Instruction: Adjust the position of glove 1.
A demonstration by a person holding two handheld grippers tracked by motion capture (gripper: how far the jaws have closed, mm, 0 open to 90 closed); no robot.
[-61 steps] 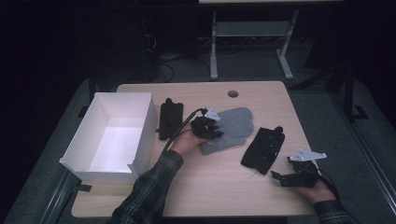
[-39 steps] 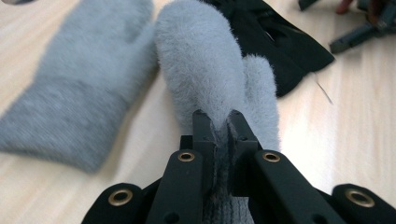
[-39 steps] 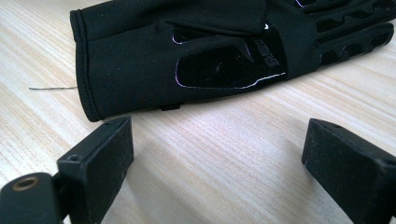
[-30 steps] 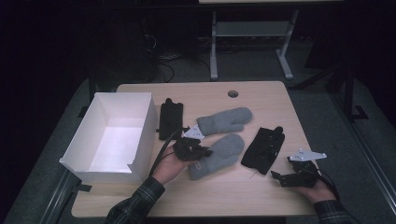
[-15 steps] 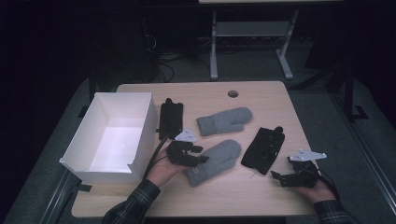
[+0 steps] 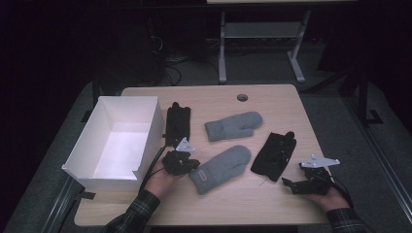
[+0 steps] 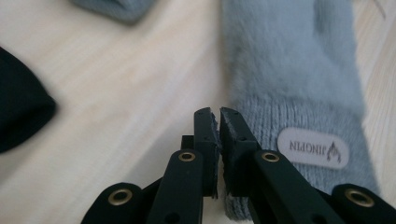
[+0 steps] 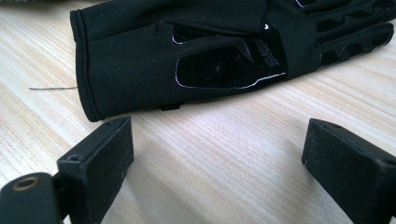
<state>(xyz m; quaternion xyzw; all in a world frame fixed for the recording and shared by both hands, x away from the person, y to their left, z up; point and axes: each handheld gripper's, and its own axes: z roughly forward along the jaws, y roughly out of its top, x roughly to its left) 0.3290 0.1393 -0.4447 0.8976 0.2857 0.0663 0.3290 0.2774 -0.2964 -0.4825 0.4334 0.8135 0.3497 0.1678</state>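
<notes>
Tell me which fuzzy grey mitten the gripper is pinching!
Start at the white cardboard box on the table's left. Past the flat black glove lie two fuzzy grey mittens. It's the nearer grey mitten, with a pale oval label on its ribbed cuff, pinched by the left gripper.

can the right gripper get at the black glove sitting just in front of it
Probably yes. The right gripper has its jaws open, and bare table lies between them and the black glove, with nothing in the way.
</notes>
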